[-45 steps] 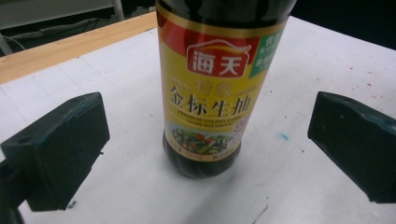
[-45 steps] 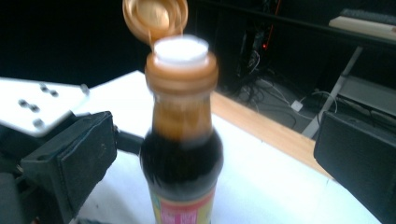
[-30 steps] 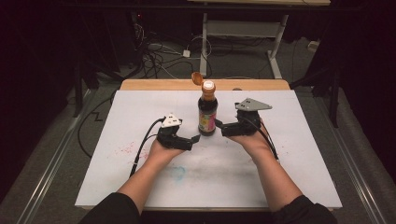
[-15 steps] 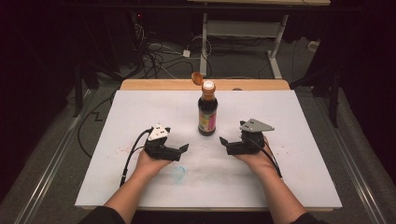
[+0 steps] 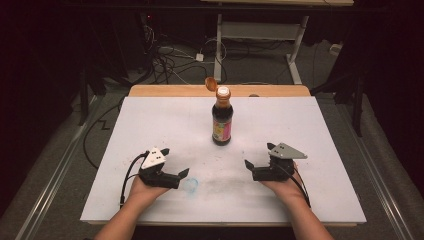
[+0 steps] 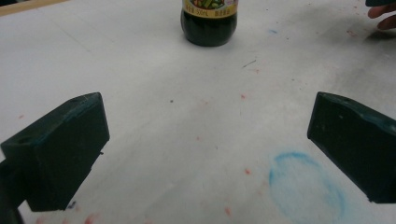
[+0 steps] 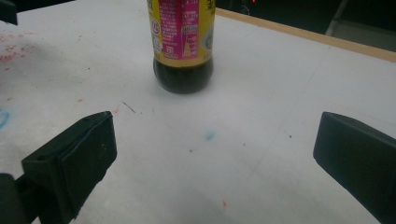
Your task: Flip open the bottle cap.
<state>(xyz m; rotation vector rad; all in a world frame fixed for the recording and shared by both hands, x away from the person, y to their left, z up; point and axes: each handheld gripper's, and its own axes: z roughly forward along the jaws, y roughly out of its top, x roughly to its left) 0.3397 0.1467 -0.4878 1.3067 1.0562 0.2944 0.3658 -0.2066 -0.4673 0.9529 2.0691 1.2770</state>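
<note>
Sauce bottle (image 5: 222, 120) upright on bench (image 5: 320, 130), free of both grippers.
Label: "500mL" legible; left hand-held gripper (image 5: 176, 162) and right hand-held gripper (image 5: 258, 156) wide open, empty.

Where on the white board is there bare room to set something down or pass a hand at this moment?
Most of the white board is bare: wide patches left and right of the sauce bottle, and the strip between the left gripper and right gripper, marked only by a blue smudge. It is tightest at the board's near edge, where both hands rest.
</note>
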